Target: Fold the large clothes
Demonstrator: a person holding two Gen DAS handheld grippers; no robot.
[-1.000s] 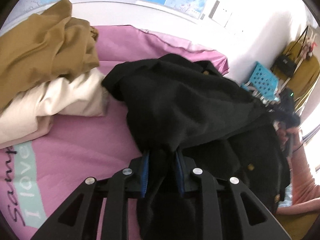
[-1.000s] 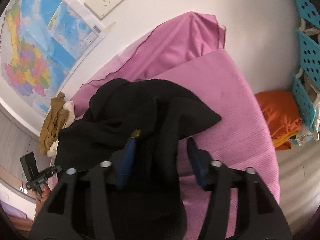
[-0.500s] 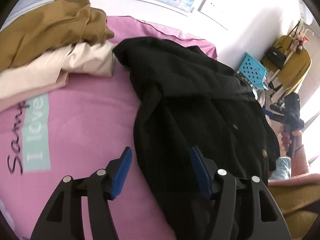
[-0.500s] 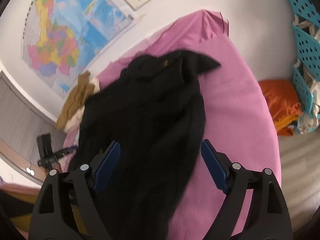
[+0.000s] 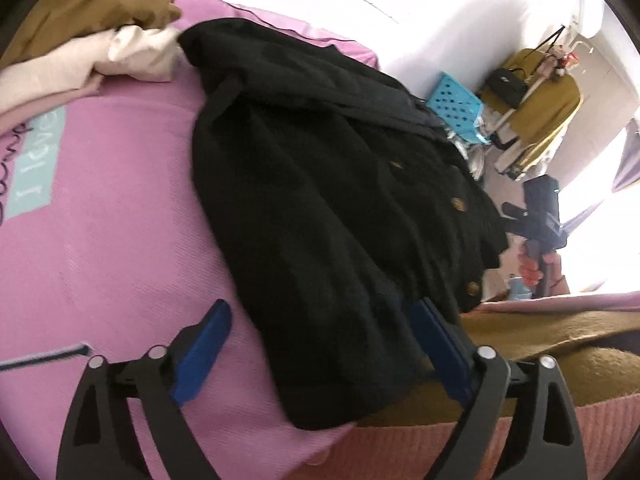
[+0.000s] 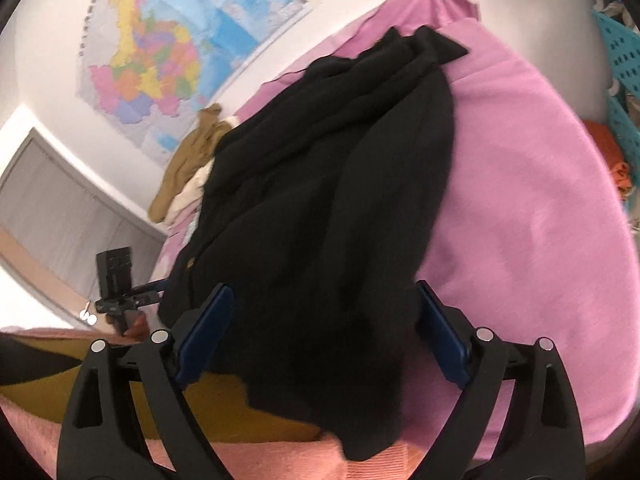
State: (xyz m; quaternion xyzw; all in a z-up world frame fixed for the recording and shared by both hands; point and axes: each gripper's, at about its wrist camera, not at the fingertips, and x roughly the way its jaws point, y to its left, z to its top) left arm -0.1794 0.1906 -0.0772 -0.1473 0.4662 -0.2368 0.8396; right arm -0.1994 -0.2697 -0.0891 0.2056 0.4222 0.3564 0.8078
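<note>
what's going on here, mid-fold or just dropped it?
Just let go, it seems. A person holds a tool in each hand over a black coat that lies spread on the pink bed cover. The left tool and the right tool are open; their jaws have just been opening, with the coat's near hem between them but not pinched. A tan and cream pile of clothes sits at the far end of the bed, against the coat's far corner.

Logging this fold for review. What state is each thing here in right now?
black coat: spread on the pink bed cover, released.
left gripper: open, just opening, coat hem between its pads.
right gripper: open, just opening, above the coat.
tan and cream clothes: piled, unfolded.
</note>
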